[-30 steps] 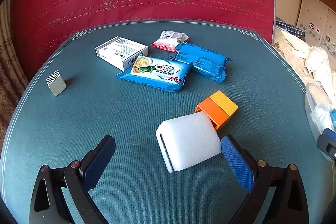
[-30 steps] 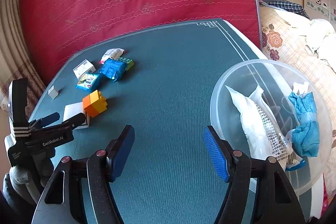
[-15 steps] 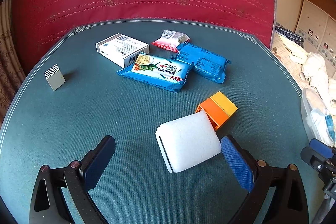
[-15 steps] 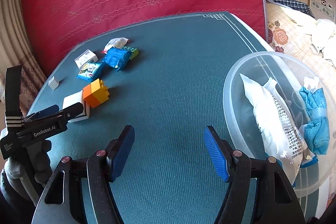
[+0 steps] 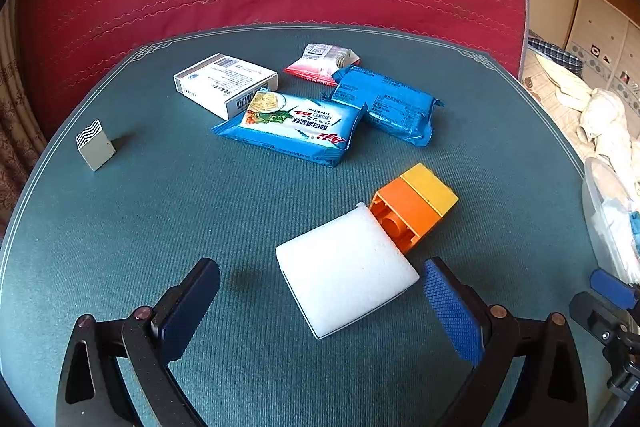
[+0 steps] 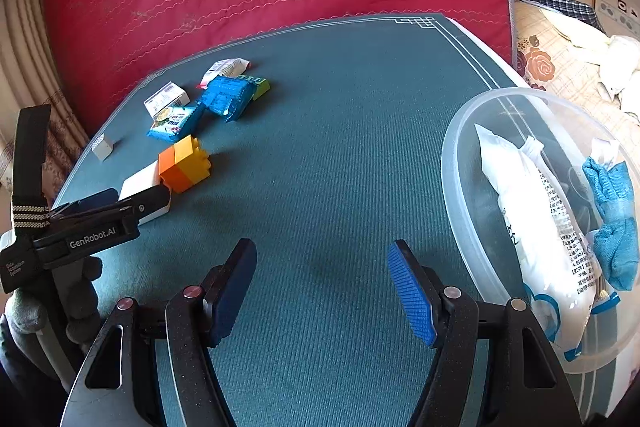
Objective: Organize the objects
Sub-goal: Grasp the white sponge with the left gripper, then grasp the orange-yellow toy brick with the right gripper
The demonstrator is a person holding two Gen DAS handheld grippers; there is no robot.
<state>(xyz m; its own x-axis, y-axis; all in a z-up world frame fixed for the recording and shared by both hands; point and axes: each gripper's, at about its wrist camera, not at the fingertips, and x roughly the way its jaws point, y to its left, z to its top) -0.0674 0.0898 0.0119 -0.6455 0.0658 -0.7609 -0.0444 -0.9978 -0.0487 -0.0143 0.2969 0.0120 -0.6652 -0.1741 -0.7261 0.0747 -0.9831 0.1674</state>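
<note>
I have the left gripper (image 5: pixel 320 303) spread wide around the sponge (image 5: pixel 346 273) to grab it; right gripper (image 6: pixel 322 291) released, empty, waiting beside the bowl (image 6: pixel 460 131).

A white foam block (image 5: pixel 347 273) lies flat on the green mat, its far corner touching an orange-and-yellow toy brick (image 5: pixel 414 205) tipped on its side. Beyond them sits a cluster: a blue cracker packet (image 5: pixel 290 129) leaning on a white carton (image 5: pixel 224 84), a second blue packet (image 5: pixel 386 105), and a red-and-white sachet (image 5: pixel 322 63). A small grey cube (image 5: pixel 94 145) stands well apart. The clear bowl (image 6: pixel 472 131) holds a white pouch (image 6: pixel 532 211) and blue cloth (image 6: pixel 614 227).
</note>
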